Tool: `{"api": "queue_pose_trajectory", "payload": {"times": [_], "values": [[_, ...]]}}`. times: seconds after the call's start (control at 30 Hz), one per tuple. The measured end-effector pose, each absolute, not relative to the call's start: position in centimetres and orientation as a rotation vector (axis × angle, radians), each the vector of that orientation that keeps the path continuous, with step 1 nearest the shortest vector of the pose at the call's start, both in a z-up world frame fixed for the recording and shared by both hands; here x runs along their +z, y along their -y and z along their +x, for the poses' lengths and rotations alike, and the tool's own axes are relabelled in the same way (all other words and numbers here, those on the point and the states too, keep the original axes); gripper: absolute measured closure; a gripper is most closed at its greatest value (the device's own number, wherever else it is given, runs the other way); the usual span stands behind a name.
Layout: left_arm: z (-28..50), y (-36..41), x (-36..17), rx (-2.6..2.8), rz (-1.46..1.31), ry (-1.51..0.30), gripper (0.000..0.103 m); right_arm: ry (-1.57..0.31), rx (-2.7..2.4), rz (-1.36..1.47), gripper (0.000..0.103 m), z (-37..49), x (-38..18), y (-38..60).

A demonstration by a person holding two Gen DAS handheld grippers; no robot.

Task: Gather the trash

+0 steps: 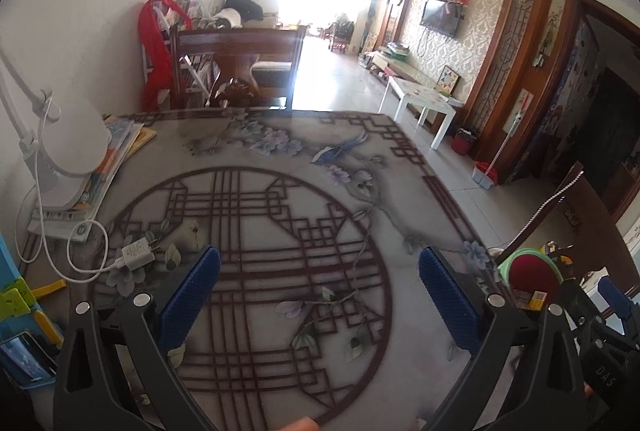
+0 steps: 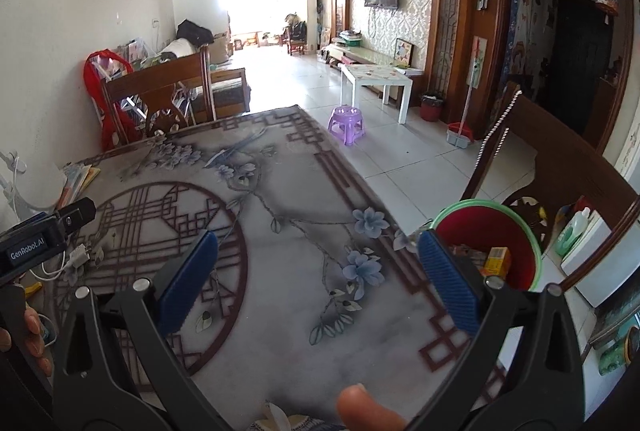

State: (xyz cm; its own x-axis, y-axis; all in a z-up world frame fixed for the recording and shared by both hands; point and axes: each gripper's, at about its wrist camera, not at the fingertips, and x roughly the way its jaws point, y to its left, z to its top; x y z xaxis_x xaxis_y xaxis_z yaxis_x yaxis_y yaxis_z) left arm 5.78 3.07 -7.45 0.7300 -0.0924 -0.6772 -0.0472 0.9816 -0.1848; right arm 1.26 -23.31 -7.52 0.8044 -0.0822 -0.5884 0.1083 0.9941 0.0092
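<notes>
Above the patterned table (image 1: 256, 151), I hold my left tongs (image 1: 320, 295) and right tongs (image 2: 318, 281) with fingers spread apart, gripping nothing. Beside the table's right edge stands the red trash bin (image 2: 516, 227), containing a yellow box (image 2: 498, 259).

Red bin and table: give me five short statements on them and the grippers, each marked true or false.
1. The red bin has a green rim. True.
2. The bin is empty. False: a yellow box lies inside.
3. The left gripper holds trash. False: it is open and empty.
4. The right gripper is open. True.
5. A white charger lies on the table. True.
</notes>
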Motion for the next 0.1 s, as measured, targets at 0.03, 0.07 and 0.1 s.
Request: {"api": "queue_pose_trajectory", "payload": {"times": [0.03,0.07,0.1], "values": [[6.1,-3.7,-8.6,-0.010,-0.199,-0.771,0.008,-0.662,-0.090,0.024,0.005,2.6,-9.0,22.9],[6.7,-4.8,-10.4,0.020,-0.201,-0.798,0.008,-0.690,-0.082,0.002,0.005,3.7,-10.3,22.6],[7.0,-5.6,-12.0,0.045,-0.197,-0.818,0.008,-0.716,-0.075,-0.026,0.005,5.0,-12.1,22.1]]}}
